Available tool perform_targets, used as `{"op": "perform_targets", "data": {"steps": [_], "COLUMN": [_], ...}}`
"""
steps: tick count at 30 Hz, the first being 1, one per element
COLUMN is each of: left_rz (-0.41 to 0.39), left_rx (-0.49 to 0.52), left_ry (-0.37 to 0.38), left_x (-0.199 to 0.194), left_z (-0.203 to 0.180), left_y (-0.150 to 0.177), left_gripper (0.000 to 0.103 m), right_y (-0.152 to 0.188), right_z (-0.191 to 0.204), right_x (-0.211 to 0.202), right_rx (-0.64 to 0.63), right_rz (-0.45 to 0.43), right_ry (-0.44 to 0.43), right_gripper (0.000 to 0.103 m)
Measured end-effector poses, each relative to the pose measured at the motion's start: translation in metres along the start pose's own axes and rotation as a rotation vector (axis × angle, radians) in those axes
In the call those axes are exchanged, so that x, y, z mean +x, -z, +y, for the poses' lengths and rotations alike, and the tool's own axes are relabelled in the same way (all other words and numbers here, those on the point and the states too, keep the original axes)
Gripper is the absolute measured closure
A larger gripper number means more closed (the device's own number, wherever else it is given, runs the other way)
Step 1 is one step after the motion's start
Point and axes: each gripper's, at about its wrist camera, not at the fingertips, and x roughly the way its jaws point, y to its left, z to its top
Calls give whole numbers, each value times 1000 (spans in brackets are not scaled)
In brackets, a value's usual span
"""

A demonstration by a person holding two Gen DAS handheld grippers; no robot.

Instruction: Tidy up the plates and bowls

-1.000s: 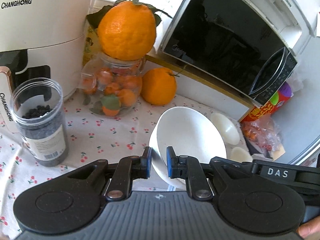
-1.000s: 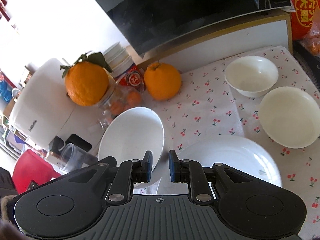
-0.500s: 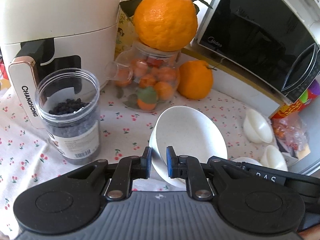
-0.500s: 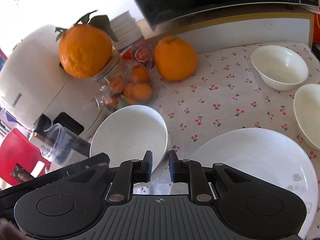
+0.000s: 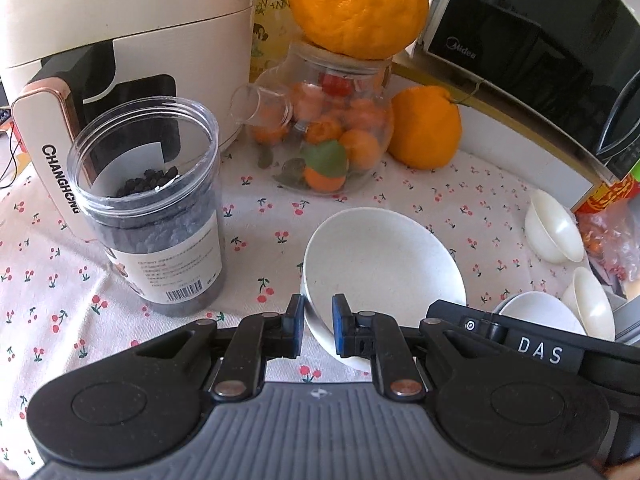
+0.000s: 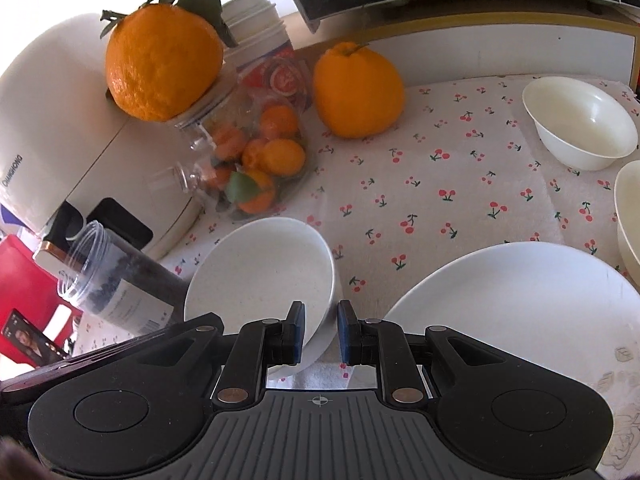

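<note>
**Bowl carried low, both grippers on its rim**

Both hands had come down and forward over the last second, and the white bowl (image 5: pixel 382 264) now hung tilted just above the cherry-print tablecloth (image 5: pixel 52 280), near its front edge. The left gripper (image 5: pixel 317 324) was pinched on the bowl's near rim, blue pads against the wall on either side. The right gripper (image 6: pixel 320 332) was nearly closed on the opposite rim; its left pad touched the wall, and a sliver of gap showed at the other.

Compared with a second earlier, the clear jar of dark pellets (image 5: pixel 154 208) and the glass jar of small oranges (image 5: pixel 324 136) filled more of the left view, so the bowl had drifted toward the cloth's left side while sinking.

The large plate (image 6: pixel 516 308) lay just right of the bowl, near the front edge. Two cream bowls (image 6: pixel 580 124) sat toward the far right corner, well apart from it.

Judgement: the bowl was still in transit, not yet set down. Its destination could not be told; stacking remained undone.
</note>
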Motion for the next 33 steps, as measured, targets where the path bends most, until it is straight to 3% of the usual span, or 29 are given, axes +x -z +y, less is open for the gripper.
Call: {"op": "perform_targets", "data": {"steps": [4, 17, 19, 28, 33], "left_rz": [4, -39, -48, -102, -129], "left_rx": [1, 46, 50, 90, 107], "left_ry": [2, -3, 1, 18, 39], "left_x": [2, -9, -11, -24, -29], "left_z": [-2, -11, -13, -24, -33], "left_y": [-1, -2, -2, -3, -3], "left_gripper": [89, 72, 68, 53, 44], "right_y": [0, -5, -5, -6, -5], "right_z": [-1, -8, -10, -17, -27], "right_x": [0, -11, -16, -42, -58], "right_rx": [-2, 17, 27, 6, -2], "right_rz": [2, -18, -29, -62, -85], "right_ry": [-6, -15, -23, -45, -42], "right_gripper": [83, 81, 75, 66, 52]}}
